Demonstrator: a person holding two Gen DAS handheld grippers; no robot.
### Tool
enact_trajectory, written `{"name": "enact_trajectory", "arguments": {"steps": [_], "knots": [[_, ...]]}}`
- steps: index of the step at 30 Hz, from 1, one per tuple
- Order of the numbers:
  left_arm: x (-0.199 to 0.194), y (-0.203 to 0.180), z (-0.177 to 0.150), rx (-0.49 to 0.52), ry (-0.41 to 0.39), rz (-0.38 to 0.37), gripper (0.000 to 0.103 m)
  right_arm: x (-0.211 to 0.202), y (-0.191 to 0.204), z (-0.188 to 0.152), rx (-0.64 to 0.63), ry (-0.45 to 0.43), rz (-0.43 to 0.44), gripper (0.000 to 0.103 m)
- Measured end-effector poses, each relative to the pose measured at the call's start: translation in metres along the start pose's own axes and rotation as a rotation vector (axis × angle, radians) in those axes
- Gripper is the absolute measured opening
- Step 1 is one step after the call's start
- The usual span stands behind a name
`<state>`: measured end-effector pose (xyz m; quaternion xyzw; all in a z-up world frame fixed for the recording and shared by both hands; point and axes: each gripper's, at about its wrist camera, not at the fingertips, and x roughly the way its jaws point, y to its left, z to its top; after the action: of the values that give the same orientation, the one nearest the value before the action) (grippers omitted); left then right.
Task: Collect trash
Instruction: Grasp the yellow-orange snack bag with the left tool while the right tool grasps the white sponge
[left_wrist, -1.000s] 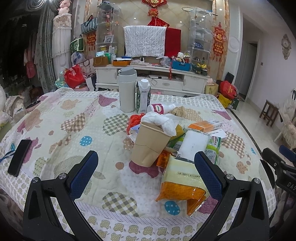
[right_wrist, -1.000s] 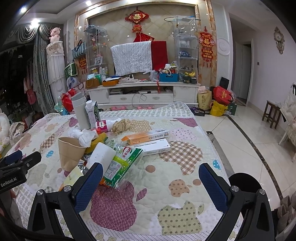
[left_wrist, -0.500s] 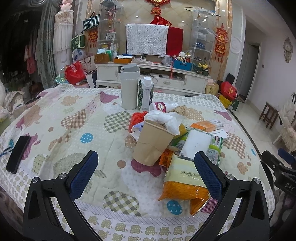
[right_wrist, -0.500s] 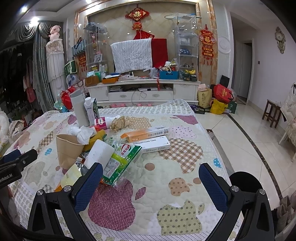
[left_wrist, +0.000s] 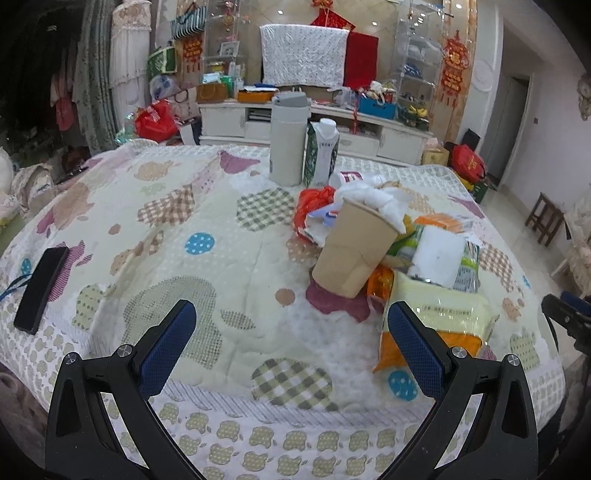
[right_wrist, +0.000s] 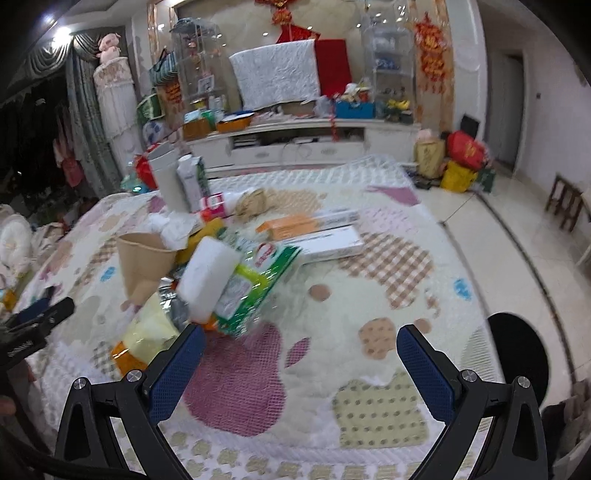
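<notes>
Left gripper (left_wrist: 291, 325), jaws spread and empty, faces the tilted paper cup (left_wrist: 352, 254) ahead and slightly right, tissue-stuffed mouth leaning right onto the wrapper pile (right_wrist: 236, 288) (mid-quilt); right gripper (right_wrist: 301, 354), likewise spread and empty, has that pile ahead-left, nearer

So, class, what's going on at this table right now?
A person holds two hand-held grippers over a quilted table. The left hand-held gripper and the right hand-held gripper are both open and empty. A pile of trash lies untouched ahead: a tilted paper cup stuffed with tissue, snack wrappers and flat boxes.
</notes>
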<state>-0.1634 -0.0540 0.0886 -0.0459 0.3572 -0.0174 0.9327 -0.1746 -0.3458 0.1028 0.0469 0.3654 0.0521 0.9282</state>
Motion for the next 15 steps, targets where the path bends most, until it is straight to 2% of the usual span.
{"name": "enact_trajectory", "arguments": {"steps": [8,12,15], "knots": [[-0.008,-0.027,-0.002,0.011,0.058,-0.191,0.103,0.018,-0.008,-0.002,0.039,0.046,0.012,0.103],[-0.011,-0.064,-0.002,0.077,0.047,-0.236,0.103,0.020,-0.019,-0.002,0.072,0.052,0.012,0.103],[-0.008,-0.086,-0.004,0.122,0.039,-0.238,0.103,0.020,-0.025,-0.002,0.091,0.053,0.027,0.103]]}}
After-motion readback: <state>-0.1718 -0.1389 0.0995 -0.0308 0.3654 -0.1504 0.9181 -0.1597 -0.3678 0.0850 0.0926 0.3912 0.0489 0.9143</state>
